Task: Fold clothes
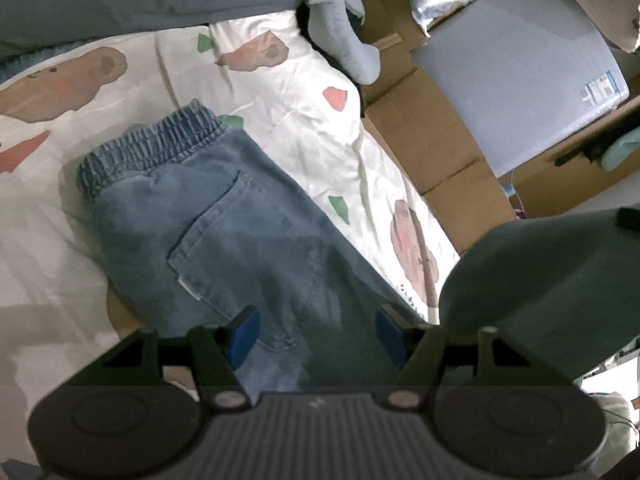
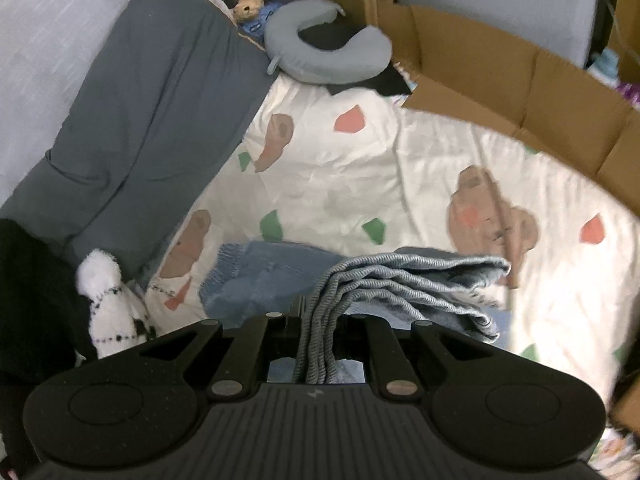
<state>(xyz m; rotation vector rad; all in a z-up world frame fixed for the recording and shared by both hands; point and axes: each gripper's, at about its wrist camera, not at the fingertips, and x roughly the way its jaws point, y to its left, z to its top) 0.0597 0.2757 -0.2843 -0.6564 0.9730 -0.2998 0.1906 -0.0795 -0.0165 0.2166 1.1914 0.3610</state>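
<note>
A pair of blue jeans (image 1: 224, 220) lies on a white bed sheet (image 1: 304, 120) printed with bears. Its elastic waistband (image 1: 152, 144) points to the far left. My left gripper (image 1: 316, 332) hangs open just above the leg part, and its blue pads (image 1: 244, 332) touch nothing. In the right wrist view my right gripper (image 2: 316, 320) is shut on the bunched leg ends (image 2: 400, 280), which are lifted and fold back over the jeans toward the waistband (image 2: 232, 264). The cloth hides that gripper's fingertips.
Cardboard boxes (image 2: 500, 76) line the bed's far and right edges. A grey neck pillow (image 2: 320, 52) and a teddy bear (image 2: 248, 0) lie at the back, a dark grey cushion (image 2: 160, 100) on the left, a white plush toy (image 2: 108, 300) near left. A thin wooden stick (image 2: 500, 220) crosses the sheet.
</note>
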